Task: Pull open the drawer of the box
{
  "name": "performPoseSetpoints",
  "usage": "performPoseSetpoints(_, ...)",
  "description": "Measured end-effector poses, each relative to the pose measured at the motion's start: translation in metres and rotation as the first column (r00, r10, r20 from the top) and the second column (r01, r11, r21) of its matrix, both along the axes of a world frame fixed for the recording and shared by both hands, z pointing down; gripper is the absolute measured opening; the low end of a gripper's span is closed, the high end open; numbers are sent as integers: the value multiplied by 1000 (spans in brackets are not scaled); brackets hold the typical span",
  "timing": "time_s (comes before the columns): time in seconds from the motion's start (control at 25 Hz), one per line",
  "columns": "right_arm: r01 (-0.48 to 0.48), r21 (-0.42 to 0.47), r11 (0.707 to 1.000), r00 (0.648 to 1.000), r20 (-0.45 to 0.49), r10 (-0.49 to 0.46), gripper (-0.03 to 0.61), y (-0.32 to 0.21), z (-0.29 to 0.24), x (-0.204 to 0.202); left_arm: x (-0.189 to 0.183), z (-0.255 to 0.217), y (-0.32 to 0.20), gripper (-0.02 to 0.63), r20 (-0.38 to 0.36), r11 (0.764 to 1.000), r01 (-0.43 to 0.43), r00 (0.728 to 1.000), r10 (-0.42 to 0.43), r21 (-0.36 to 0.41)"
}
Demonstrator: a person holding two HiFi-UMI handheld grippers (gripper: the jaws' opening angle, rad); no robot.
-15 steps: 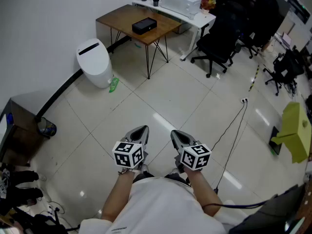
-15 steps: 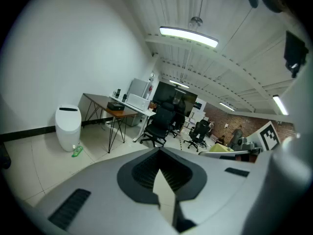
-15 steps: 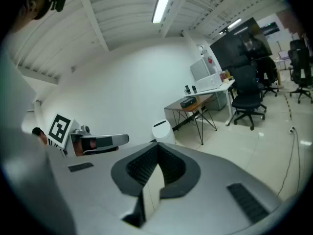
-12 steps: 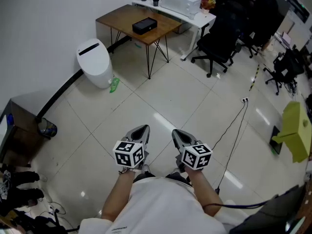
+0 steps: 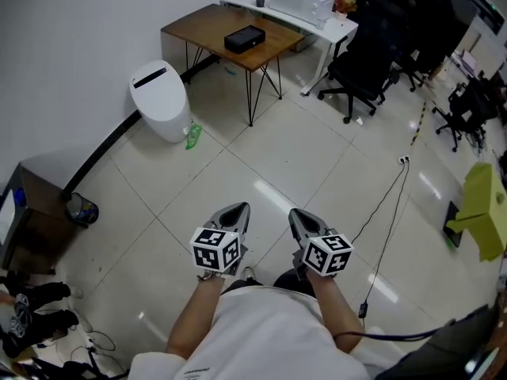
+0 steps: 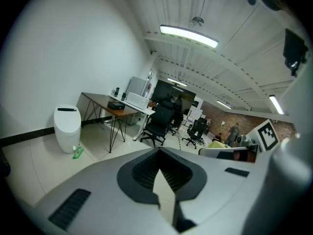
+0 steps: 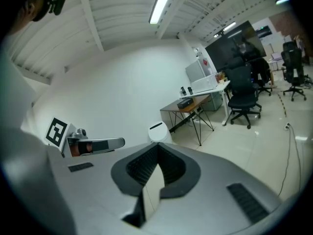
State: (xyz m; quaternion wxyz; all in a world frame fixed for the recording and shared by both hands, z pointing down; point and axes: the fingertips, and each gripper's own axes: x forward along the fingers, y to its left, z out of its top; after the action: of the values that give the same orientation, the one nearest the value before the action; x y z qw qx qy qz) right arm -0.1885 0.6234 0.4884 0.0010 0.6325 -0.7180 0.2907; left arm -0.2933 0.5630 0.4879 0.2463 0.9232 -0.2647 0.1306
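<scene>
The black box (image 5: 244, 38) lies on a wooden table (image 5: 207, 28) far across the room; its drawer cannot be made out at this distance. It also shows small in the left gripper view as the box (image 6: 116, 105) and in the right gripper view as the box (image 7: 185, 103). My left gripper (image 5: 236, 211) and right gripper (image 5: 300, 215) are held side by side close to my body, pointing slightly down over the floor. Both are shut with nothing between the jaws, as the left gripper (image 6: 159, 151) and right gripper (image 7: 157, 149) show in their own views.
A white bin (image 5: 161, 100) stands by the wall left of the table, with a green bottle (image 5: 192, 137) on the floor beside it. A white desk (image 5: 305, 10) and black office chairs (image 5: 366, 70) lie beyond. A cable (image 5: 386, 212) runs across the tiles at right.
The head view has shifted a little towards the table. Both grippers stay shut, side by side, and have drifted slightly right in the picture.
</scene>
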Motion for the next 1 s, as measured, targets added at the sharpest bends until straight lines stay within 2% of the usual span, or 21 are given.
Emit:
performPoseSetpoints(0.2, -15, -15, 1000, 1000, -3, 15, -14, -13, 4, -3, -8, 6, -19, 2, -1, 1000, 7, 1000, -7, -19)
performPoseSetpoints(0.48, -10, -23, 1000, 1000, -1, 10, -14, -45, 14, 14, 7, 18, -47, 2, 6, 1000, 11, 1000, -11, -27)
performPoseSetpoints(0.72, 12, -16, 1000, 1000, 9, -11, -14, -91, 17, 45, 36, 23, -86, 2, 25, 999, 31, 999, -31, -22)
performPoseSetpoints(1.0, 46, -10, 999, 999, 18, -46, -14, -150, 9, 94, 88, 14, -143, 1, 45, 999, 48, 998, -47, -10)
